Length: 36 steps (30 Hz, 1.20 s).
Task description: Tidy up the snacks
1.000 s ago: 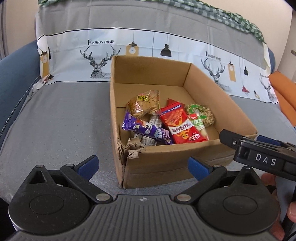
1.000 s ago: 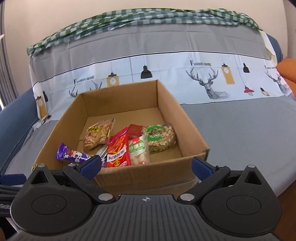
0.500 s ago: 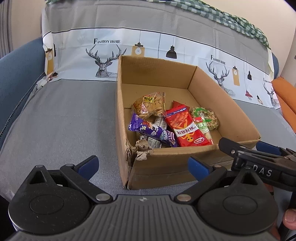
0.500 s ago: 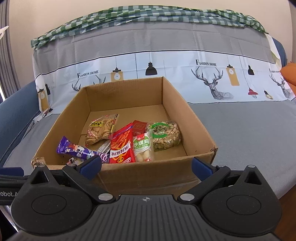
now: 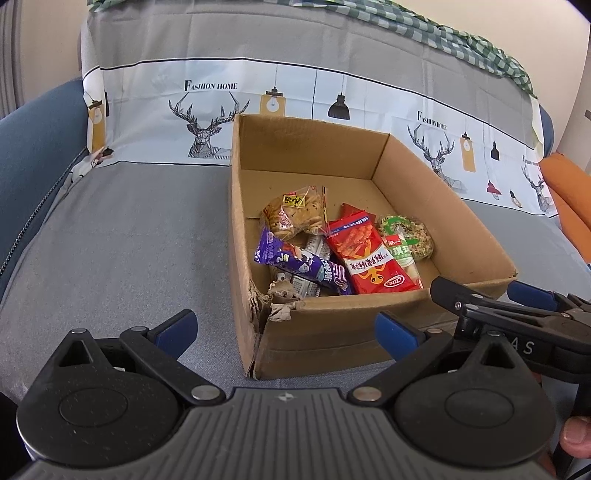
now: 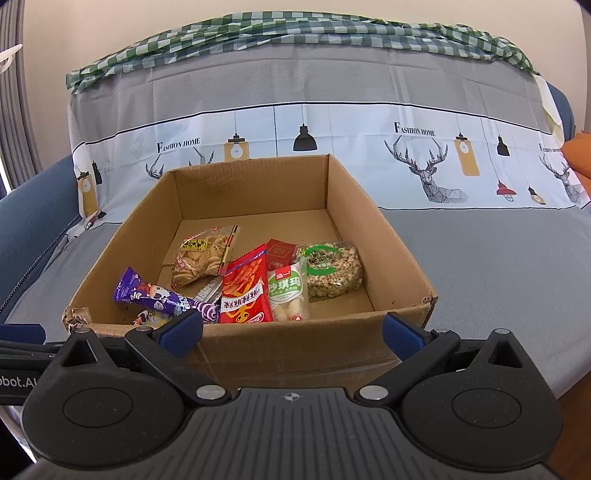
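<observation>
An open cardboard box [image 5: 406,177] [image 6: 251,184] sits on a grey-covered sofa seat. In it lie a purple packet [image 5: 303,264] [image 6: 159,297], a red packet [image 5: 369,254] [image 6: 245,288], a clear bag of brown crackers [image 5: 295,216] [image 6: 203,258], a green-and-white packet [image 5: 400,251] [image 6: 288,291] and a grain bar with a green ring [image 5: 410,232] [image 6: 332,269]. My left gripper [image 5: 286,332] is open and empty, just short of the box's near left corner. My right gripper [image 6: 291,332] is also open and empty, facing the near wall.
The box's near left corner is torn [image 5: 273,299]. A deer-print cover [image 6: 424,166] hangs over the sofa back, with a green checked cloth [image 6: 295,33] on top. A blue sofa arm [image 5: 33,147] rises at left and an orange cushion [image 5: 569,195] lies at right. A thumb [image 5: 576,435] shows at lower right.
Both views have shifted slightly, and the box now looks a little larger and further right. The snacks have not moved. Both grippers stay open and empty.
</observation>
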Motion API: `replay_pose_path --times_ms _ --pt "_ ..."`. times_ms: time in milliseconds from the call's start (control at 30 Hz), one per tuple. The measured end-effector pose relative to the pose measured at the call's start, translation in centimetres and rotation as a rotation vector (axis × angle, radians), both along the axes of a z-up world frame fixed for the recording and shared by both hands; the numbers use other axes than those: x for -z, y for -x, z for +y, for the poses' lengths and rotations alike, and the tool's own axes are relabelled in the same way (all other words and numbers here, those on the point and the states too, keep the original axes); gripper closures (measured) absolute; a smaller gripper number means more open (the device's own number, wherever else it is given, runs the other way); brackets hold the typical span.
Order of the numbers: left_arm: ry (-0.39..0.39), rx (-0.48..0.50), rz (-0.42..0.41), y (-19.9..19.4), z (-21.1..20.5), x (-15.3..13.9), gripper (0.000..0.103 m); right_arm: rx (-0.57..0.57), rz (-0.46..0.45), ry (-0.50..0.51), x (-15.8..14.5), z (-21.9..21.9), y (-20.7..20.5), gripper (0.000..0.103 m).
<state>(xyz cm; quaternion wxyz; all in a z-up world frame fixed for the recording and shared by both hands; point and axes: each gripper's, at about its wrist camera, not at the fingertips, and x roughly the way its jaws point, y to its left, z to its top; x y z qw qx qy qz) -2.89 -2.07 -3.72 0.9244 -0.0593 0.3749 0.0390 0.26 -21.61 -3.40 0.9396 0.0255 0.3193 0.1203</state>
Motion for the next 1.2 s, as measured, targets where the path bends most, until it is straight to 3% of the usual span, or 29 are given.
replay_pose_path --times_ms 900,1200 --pt "0.007 0.02 -0.018 0.04 -0.27 -0.2 0.001 0.003 -0.001 -0.001 -0.04 -0.18 -0.01 0.001" --pt "0.043 0.026 -0.019 -0.15 0.15 -0.21 0.001 0.018 -0.011 -0.006 -0.29 -0.17 0.13 0.001"
